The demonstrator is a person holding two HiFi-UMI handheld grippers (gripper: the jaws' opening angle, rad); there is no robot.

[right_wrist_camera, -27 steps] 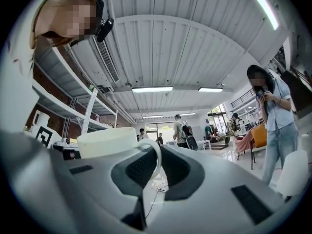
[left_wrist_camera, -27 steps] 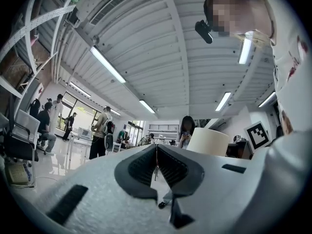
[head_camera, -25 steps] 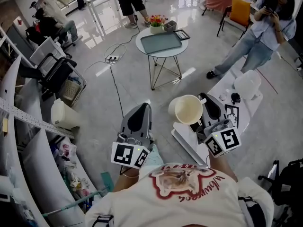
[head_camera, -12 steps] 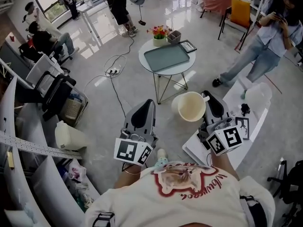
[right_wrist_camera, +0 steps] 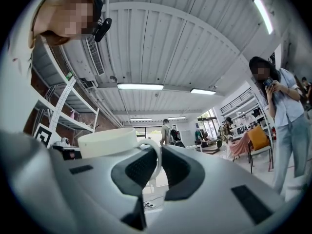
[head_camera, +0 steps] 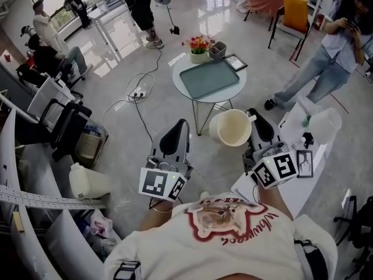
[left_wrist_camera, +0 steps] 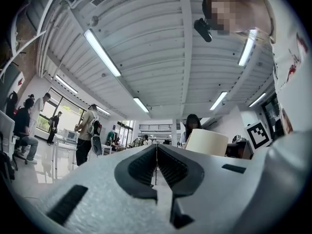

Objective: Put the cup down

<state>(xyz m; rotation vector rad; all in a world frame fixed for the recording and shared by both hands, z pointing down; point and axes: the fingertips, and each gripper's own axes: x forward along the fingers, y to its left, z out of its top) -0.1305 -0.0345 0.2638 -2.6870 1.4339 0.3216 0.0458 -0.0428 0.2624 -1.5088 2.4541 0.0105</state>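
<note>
A cream cup (head_camera: 231,127) with a handle is held up in the air over the floor, open mouth up. My right gripper (head_camera: 253,119) is shut on its handle; in the right gripper view the handle loop (right_wrist_camera: 155,156) sits between the jaws and the cup body (right_wrist_camera: 108,142) rises to the left. My left gripper (head_camera: 182,125) hangs left of the cup, jaws shut with nothing between them (left_wrist_camera: 156,148). From the left gripper view the cup (left_wrist_camera: 207,141) shows to the right.
A round white table (head_camera: 236,90) with a grey tray (head_camera: 210,79), flowers (head_camera: 199,43) and a small box stands ahead. A white table (head_camera: 300,182) with a jug and small items is on the right. A person (head_camera: 326,66) stands at the far right. A cable (head_camera: 140,92) lies on the floor.
Both grippers and the cup have drifted away from the white table on the right, toward the round table. The cup stays held by its handle.
</note>
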